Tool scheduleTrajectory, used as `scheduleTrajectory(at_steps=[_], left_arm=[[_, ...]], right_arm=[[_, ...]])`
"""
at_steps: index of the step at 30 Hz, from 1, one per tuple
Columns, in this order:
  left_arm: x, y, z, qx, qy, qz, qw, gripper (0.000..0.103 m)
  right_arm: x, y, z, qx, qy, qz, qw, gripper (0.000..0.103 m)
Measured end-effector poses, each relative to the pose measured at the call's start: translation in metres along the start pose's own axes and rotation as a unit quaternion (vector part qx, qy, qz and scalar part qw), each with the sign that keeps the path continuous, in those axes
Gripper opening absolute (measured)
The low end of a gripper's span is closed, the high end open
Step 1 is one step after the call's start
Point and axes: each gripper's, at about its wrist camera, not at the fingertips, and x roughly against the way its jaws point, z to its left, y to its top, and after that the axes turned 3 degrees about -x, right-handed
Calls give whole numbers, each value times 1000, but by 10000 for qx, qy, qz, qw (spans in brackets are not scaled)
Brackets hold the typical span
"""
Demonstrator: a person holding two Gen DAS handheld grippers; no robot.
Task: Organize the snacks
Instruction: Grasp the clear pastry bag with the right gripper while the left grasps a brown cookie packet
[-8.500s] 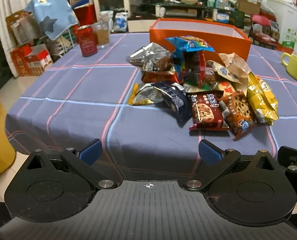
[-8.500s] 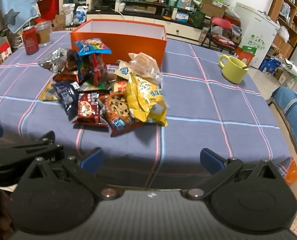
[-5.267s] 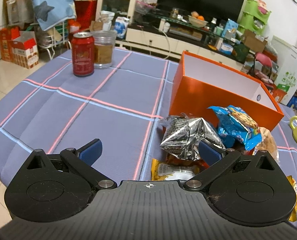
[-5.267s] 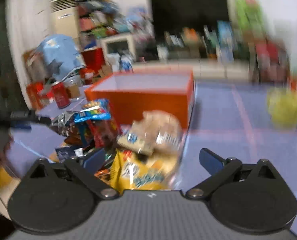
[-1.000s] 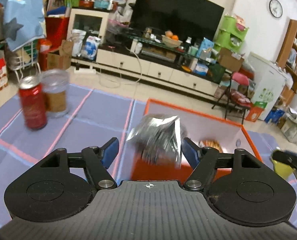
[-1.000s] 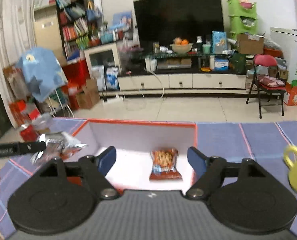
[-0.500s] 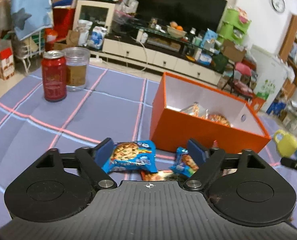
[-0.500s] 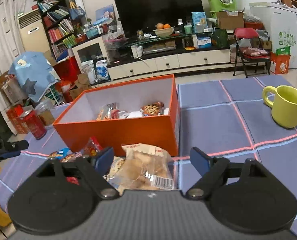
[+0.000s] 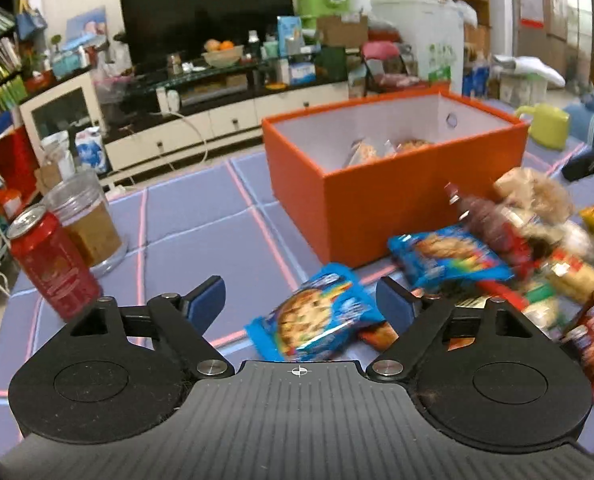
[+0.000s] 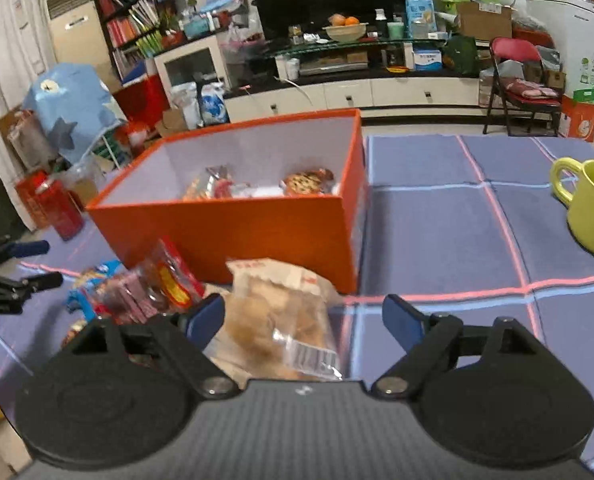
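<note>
Lying flat, blue cookie packet (image 9: 315,316), long axis slanting up-right.

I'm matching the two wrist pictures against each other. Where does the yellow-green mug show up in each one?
Left wrist: the mug sits at the far right edge, beyond the orange box.
Right wrist: the mug sits at the right edge, handle turned toward the box.
Shared landmark: the orange box.
</note>
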Motion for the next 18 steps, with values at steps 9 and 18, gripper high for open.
scheduleTrajectory(at_steps=[9, 18], left_arm=[[59, -7, -71, 2333, -7, 32, 9724, 85], [73, -41, -167, 3435, 753, 564, 9344, 85]], right_arm=[[-10, -7, 13, 222, -23, -34, 9997, 88], [-4, -13, 16, 347, -145, -168, 9992, 87]])
